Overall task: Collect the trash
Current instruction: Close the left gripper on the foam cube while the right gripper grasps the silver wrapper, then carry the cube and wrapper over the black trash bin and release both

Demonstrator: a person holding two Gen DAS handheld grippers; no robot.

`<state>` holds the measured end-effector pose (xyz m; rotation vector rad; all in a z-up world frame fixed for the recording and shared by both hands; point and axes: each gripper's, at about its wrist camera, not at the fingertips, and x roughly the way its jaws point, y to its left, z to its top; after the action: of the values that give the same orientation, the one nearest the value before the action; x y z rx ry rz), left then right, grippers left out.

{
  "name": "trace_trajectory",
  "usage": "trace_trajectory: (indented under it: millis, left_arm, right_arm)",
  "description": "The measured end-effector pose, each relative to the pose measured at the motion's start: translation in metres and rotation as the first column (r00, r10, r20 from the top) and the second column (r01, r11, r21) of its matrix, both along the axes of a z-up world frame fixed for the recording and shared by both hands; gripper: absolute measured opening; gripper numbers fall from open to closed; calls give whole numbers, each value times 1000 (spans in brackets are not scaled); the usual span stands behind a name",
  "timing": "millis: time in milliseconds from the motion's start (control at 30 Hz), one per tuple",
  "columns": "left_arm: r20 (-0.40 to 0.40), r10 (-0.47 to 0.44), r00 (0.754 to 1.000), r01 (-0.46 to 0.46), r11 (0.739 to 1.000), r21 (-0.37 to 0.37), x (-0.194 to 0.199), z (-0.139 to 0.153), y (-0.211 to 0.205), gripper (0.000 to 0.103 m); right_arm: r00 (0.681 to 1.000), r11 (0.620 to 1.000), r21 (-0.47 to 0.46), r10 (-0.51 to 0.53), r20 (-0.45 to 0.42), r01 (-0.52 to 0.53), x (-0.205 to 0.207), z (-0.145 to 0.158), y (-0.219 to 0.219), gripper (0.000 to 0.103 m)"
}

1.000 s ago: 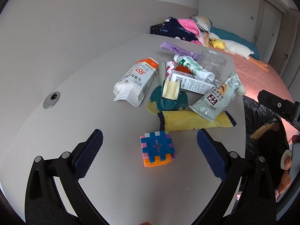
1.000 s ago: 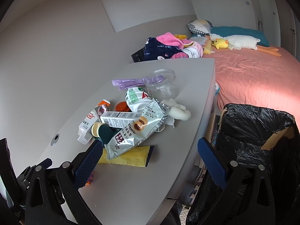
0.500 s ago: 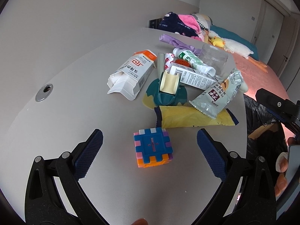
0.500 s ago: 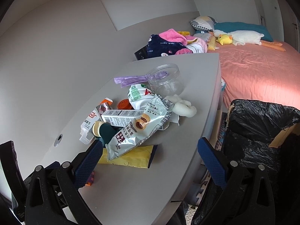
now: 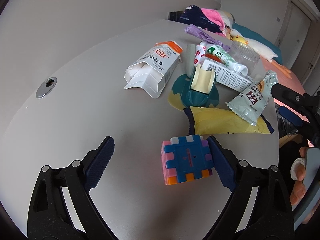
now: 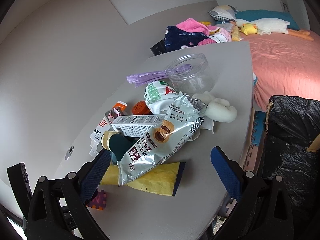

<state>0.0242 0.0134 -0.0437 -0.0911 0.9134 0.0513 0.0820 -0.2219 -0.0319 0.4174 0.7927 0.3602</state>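
The worktop [image 5: 70, 120] is seen closer than a second ago, and the trash pile [image 6: 160, 132] and black bin bag [image 6: 290, 140] are unmoved. The left gripper [image 5: 160, 160] has been advanced, jaws apart, until the cube [image 5: 187, 161] lies between them against the right pad. The right gripper [image 6: 160, 170] is held apart and empty before the silver wrapper [image 6: 160, 144]; collection is judged not yet begun.

snack bag [image 6: 160, 140] atop yellow wrapper [image 6: 158, 178]
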Motion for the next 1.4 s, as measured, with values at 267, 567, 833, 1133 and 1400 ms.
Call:
trace_trajectory:
  millis: [267, 567, 833, 1133, 1400]
  left_arm:
    - [-30, -19, 999, 19, 1000, 8, 3, -9, 0, 60]
    - [2, -12, 1000, 12, 999, -44, -2, -5, 12, 41]
    - [58, -6, 998, 7, 1000, -25, -10, 11, 9, 41]
    - [106, -37, 994, 40, 999, -26, -9, 32, -7, 41]
    - [122, -105, 987, 108, 994, -24, -9, 41, -43, 41]
  right_arm:
    - [999, 1000, 19, 6, -33, -6, 16, -13, 6, 92]
    - [999, 996, 81, 42, -21, -40, 23, -18, 8, 16]
    - [997, 998, 55, 38, 66, -42, 4, 10, 2, 14]
    - [994, 999, 33, 31, 109, -35, -14, 31, -13, 14]
    - [991, 1000, 23, -4, 132, 1, -30, 42, -40, 14]
